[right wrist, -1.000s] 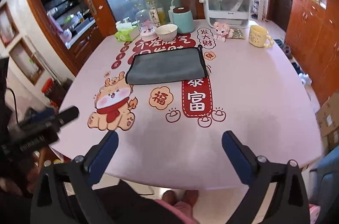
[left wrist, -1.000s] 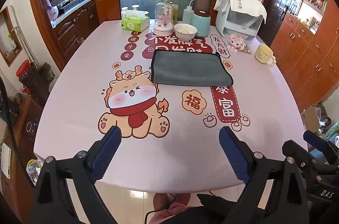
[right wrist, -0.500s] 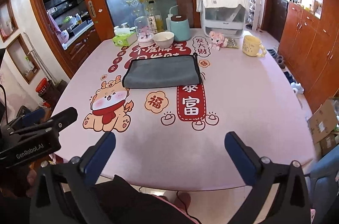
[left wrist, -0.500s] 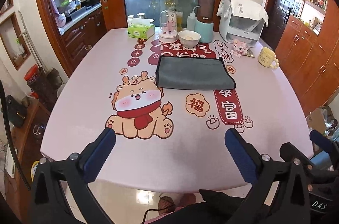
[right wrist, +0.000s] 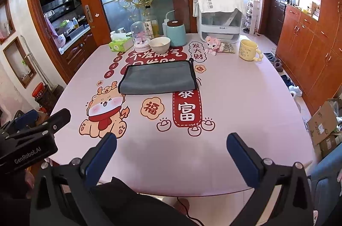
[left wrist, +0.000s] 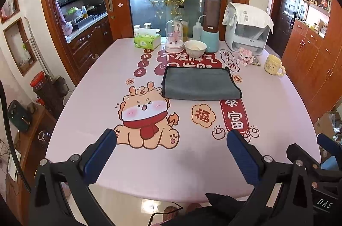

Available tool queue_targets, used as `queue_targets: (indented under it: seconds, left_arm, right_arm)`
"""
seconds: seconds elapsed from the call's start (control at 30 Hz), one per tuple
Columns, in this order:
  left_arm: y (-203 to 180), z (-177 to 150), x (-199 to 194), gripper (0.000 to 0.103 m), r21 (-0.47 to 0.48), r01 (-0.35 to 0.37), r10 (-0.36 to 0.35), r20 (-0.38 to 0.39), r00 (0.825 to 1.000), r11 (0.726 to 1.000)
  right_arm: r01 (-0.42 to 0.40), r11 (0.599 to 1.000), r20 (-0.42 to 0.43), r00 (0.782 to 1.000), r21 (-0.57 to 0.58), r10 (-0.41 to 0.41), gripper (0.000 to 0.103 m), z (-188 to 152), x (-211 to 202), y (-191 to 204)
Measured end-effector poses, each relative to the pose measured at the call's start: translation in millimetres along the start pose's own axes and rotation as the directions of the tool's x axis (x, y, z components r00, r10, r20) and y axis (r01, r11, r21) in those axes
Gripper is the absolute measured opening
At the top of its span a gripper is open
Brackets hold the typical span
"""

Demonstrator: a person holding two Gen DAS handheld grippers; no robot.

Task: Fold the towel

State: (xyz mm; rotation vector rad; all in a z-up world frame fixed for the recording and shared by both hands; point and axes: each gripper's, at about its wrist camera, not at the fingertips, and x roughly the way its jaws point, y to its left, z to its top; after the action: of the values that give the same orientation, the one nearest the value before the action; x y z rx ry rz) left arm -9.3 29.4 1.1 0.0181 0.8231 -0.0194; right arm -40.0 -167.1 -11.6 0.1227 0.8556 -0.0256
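A grey towel [left wrist: 199, 83] lies flat, folded to a rectangle, on the pink table [left wrist: 106, 84] past its middle; it also shows in the right wrist view [right wrist: 158, 78]. My left gripper [left wrist: 171, 144] is open and empty, held above the table's near edge, well short of the towel. My right gripper [right wrist: 171, 146] is open and empty too, above the near edge. The left gripper's body shows at the left of the right wrist view [right wrist: 27, 140].
Behind the towel stand a white bowl [left wrist: 195, 48], a teal canister [left wrist: 210, 37], a glass dome [left wrist: 174, 36], a green tissue box [left wrist: 147, 41] and a white appliance [left wrist: 249, 33]. A yellow mug [left wrist: 273, 65] and a pink plush [left wrist: 245, 56] sit at the far right.
Both grippers have risen and drawn back from the table, so the towel looks farther away. The towel has not moved. Both jaws stay open.
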Motion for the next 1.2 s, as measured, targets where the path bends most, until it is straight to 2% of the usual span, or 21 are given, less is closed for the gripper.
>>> queue_targets:
  seconds: [0.17, 0.87, 1.2]
  left_arm:
    - [0.7, 2.3, 0.5, 0.102, 0.005, 0.007, -0.007, 0.013, 1.0, 1.0]
    - [6.0, 3.3, 14.3, 0.102, 0.033, 0.02, -0.018, -0.047, 0.999, 0.999]
    - [5.4, 3.7, 14.2, 0.102, 0.035, 0.02, -0.018, -0.047, 0.999, 0.999]
  right_arm:
    - [0.003, 1.0, -0.003, 1.0, 0.01, -0.003, 0.103, 2.3, 3.4, -1.0]
    - [-0.002, 1.0, -0.053, 0.999, 0.015, 0.003, 0.103, 4.7, 17.8, 9.0]
    - [-0.002, 1.0, -0.059, 0.998, 0.019, 0.003, 0.103, 3.7, 18.0, 8.4]
